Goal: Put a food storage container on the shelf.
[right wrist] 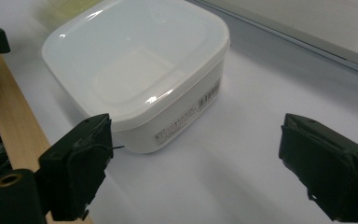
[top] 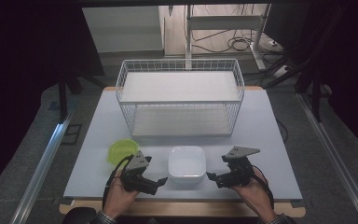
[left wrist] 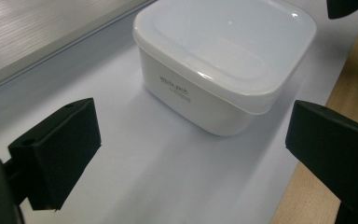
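Both grippers' jaws gape empty beside the box; I could shove it off the tabletop edge

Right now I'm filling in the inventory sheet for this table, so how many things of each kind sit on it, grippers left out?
White lidded container: 1
Green bowl: 1
White wire basket: 1
Total: 3
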`<action>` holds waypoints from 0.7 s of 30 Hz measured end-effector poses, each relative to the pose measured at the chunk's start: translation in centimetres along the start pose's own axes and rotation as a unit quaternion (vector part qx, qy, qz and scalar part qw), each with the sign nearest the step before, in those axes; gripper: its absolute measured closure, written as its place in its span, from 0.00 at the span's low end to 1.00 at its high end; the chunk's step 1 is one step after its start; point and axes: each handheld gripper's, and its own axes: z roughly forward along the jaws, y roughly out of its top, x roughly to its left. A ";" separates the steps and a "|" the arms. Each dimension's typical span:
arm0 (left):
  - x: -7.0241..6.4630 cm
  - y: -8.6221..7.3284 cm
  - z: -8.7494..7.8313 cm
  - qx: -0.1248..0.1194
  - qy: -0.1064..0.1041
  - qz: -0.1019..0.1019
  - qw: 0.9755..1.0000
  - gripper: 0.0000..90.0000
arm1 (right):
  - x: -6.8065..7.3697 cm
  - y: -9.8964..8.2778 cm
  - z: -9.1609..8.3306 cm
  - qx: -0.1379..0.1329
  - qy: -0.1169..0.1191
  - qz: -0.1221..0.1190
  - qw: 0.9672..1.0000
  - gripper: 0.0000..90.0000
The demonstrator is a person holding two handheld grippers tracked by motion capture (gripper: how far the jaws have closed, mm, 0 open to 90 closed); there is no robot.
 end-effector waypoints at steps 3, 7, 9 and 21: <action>0.0 0.3 0.2 0.007 0.000 0.001 1.000 0.03 | 0.1 0.2 0.1 0.002 0.001 0.006 1.000 0.07; 0.4 1.5 0.2 -0.003 -0.006 -0.021 1.000 0.03 | 0.4 0.6 0.2 0.002 -0.005 0.003 1.000 0.05; 0.6 1.9 0.3 -0.004 -0.012 -0.027 1.000 0.03 | 0.4 0.8 0.3 0.002 -0.005 0.007 1.000 0.04; 1.3 3.6 2.4 0.002 -0.035 -0.050 0.998 0.13 | 0.5 3.1 1.2 0.002 0.022 0.022 0.999 0.20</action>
